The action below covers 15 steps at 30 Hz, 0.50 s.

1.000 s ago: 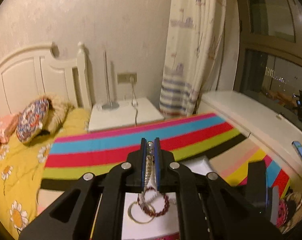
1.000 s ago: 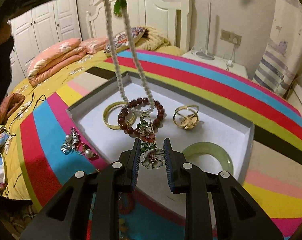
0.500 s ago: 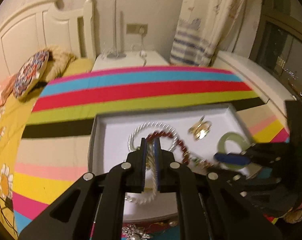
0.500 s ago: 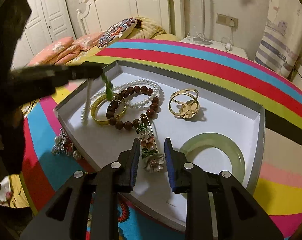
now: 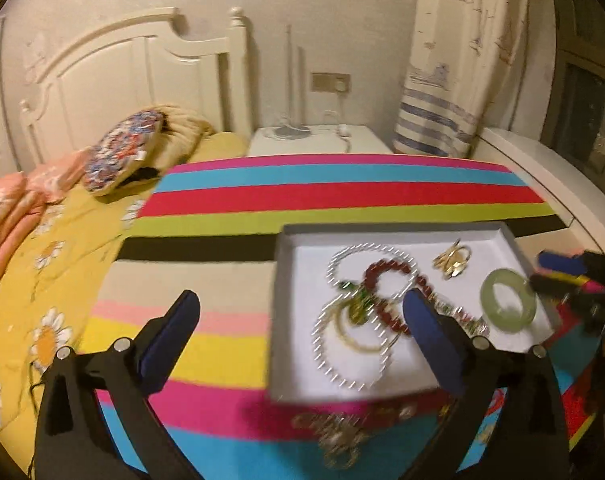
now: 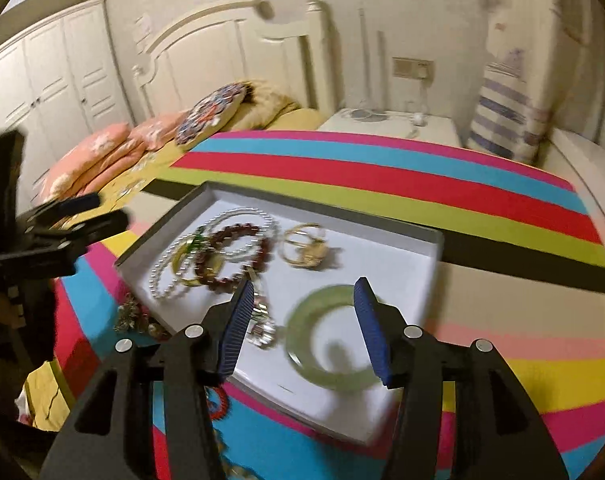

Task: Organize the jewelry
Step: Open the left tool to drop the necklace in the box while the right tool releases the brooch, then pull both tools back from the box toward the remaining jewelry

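Observation:
A shallow white tray (image 5: 277, 300) (image 6: 342, 216) lies on the striped blanket. In it are a pearl necklace (image 5: 322, 344) (image 6: 158, 280), a red bead bracelet (image 5: 382, 276) (image 6: 238, 236), a gold ring piece (image 5: 452, 260) (image 6: 304, 246), a flower brooch (image 6: 262, 324) and a green jade bangle (image 5: 508, 300) (image 6: 330, 336). My left gripper (image 5: 302, 328) hangs over the tray's left rim, jaws opening wide with nothing between them. My right gripper (image 6: 304, 324) hovers above the bangle, jaws opening, pads clear of it.
More loose jewelry (image 5: 338, 440) (image 6: 138, 316) lies on the blanket just outside the tray's near edge. Pillows (image 6: 102, 152) and a headboard stand behind on the left. A white nightstand (image 5: 318, 140) and a curtain are at the back right.
My left gripper came down with the pearl necklace, then opened wide and let it drop into the tray. My right gripper opened wider and shifted from the brooch to over the jade bangle.

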Motion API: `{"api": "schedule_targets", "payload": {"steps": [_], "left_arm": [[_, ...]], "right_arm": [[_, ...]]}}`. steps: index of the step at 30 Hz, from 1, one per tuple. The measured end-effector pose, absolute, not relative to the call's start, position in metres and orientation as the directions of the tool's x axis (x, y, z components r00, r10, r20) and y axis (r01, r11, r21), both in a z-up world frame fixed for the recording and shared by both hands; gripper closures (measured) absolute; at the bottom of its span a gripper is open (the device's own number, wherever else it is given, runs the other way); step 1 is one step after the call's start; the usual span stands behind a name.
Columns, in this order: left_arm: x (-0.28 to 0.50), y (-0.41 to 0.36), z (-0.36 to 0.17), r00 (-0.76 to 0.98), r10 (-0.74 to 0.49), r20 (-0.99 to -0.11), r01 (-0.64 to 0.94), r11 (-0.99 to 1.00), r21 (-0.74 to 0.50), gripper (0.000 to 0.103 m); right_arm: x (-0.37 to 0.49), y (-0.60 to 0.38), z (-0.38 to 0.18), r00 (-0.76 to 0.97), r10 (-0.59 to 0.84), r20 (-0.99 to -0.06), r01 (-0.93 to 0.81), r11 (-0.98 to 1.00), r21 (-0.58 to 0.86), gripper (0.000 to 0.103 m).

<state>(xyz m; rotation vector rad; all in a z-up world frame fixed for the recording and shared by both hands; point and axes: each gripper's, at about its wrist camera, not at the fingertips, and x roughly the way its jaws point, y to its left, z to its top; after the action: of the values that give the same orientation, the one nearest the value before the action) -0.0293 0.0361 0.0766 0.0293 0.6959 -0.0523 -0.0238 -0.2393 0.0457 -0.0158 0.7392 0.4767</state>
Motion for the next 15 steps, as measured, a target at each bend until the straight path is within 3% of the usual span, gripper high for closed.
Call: {"api": "schedule_targets", "payload": {"steps": [8, 15], "left_arm": [[-0.085, 0.064, 0.057, 0.730, -0.010, -0.683, 0.009, 1.000, -0.005, 0.002], [-0.107, 0.046, 0.026, 0.678, -0.071, -0.732, 0.091, 0.996, -0.012, 0.002]], "right_arm": [[-0.054, -0.267, 0.028, 0.624, 0.393, -0.675, -0.373, 0.909, 0.184, 0.052], [-0.085, -0.255, 0.018, 0.597, 0.427, -0.679, -0.437, 0.883, 0.171, 0.051]]}}
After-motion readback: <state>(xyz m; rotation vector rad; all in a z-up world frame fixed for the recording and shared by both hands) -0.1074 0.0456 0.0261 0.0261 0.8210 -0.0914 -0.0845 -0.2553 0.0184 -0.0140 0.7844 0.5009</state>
